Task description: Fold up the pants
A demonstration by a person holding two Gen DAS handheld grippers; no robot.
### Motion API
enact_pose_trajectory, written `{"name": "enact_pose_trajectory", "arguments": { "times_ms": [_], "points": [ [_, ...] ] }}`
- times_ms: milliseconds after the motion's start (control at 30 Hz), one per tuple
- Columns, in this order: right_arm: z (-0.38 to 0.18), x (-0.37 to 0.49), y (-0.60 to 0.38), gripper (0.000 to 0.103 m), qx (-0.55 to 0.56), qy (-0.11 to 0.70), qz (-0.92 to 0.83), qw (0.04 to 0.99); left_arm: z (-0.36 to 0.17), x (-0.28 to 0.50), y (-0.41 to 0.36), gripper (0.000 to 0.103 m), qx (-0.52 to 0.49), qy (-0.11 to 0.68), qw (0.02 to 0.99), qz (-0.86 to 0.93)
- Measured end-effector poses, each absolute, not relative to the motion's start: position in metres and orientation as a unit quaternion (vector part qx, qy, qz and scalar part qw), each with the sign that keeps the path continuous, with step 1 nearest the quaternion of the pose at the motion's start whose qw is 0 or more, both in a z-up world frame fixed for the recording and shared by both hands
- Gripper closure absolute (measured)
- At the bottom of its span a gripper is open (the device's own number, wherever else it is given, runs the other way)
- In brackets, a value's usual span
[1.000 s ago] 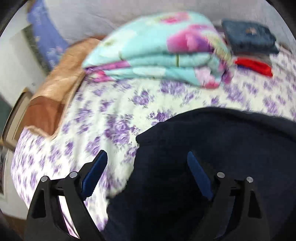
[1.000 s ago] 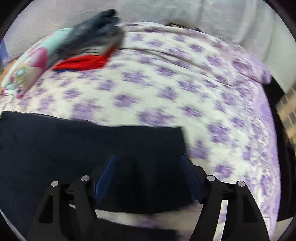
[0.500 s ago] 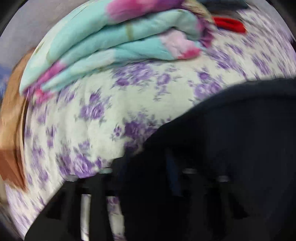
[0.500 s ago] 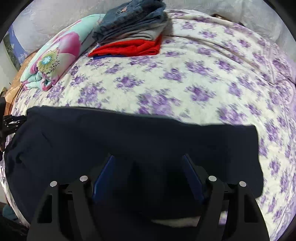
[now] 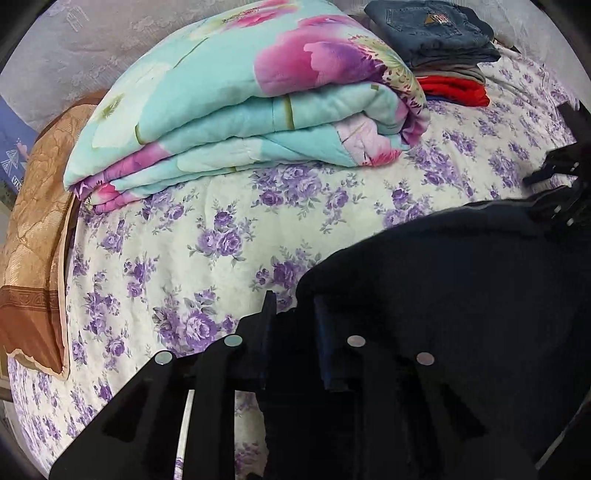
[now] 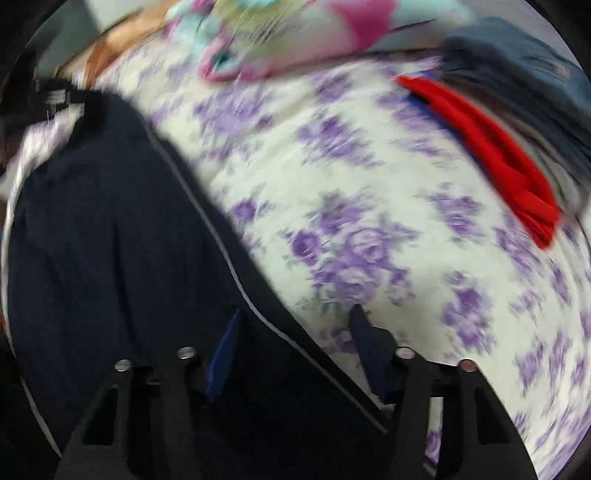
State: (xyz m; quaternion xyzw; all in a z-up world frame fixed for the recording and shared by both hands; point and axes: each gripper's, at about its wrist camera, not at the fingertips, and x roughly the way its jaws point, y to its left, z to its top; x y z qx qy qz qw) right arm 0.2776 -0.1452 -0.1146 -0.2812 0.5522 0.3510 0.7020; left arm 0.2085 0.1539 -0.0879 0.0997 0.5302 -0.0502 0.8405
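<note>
Dark navy pants [image 5: 443, 295] lie spread on the purple-flowered bed sheet [image 5: 184, 240]. My left gripper [image 5: 293, 306] points steeply down at their near left corner. Its jaws are closing, with a bunch of the dark fabric pinched between the two fingers. In the blurred right wrist view the pants [image 6: 110, 240] fill the left side, and a thin white piping line [image 6: 221, 251] runs along them. My right gripper [image 6: 295, 321] straddles that edge, one finger over the fabric and one over the sheet. Its jaws are closing too, but the pads still stand apart from the cloth.
A folded turquoise and pink floral quilt [image 5: 240, 92] lies behind the pants. Beside it is a stack of folded jeans [image 5: 436, 33] on a red garment [image 5: 458, 90]. A brown pillow [image 5: 33, 240] sits at the bed's left edge.
My left gripper went from wide open over the pants corner to pinched on it. My right gripper swung across, rolled, dropped toward the pants' piped edge, and narrowed its jaws.
</note>
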Motion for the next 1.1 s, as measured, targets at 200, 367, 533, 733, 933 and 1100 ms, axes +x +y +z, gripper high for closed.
{"name": "enact_pose_trajectory", "arguments": {
  "times_ms": [200, 367, 533, 733, 933, 1100],
  "points": [
    [-0.097, 0.260, -0.137, 0.099, -0.303, 0.531, 0.405, 0.680, -0.088, 0.213, 0.158, 0.085, 0.090, 0.529, 0.843, -0.044],
    [-0.041, 0.303, -0.168, 0.099, -0.216, 0.490, 0.378, 0.755, -0.078, 0.228, 0.160, 0.085, 0.059, 0.512, 0.856, -0.039],
    [-0.096, 0.344, -0.172, 0.034, -0.230, 0.535, 0.228, 0.780, -0.108, 0.274, 0.159, 0.085, 0.055, 0.542, 0.838, 0.019],
    [-0.050, 0.310, -0.230, 0.031, -0.174, 0.484, 0.201, 0.833, -0.089, 0.260, 0.156, 0.075, 0.060, 0.516, 0.854, 0.037],
    [-0.019, 0.253, -0.427, 0.026, -0.124, 0.493, 0.020, 0.861, -0.054, 0.213, 0.177, 0.066, 0.034, 0.478, 0.876, 0.048],
    [-0.053, 0.219, -0.529, 0.026, -0.011, 0.527, -0.055, 0.848, -0.054, 0.167, 0.163, 0.055, 0.021, 0.479, 0.876, 0.052]
  ]
}}
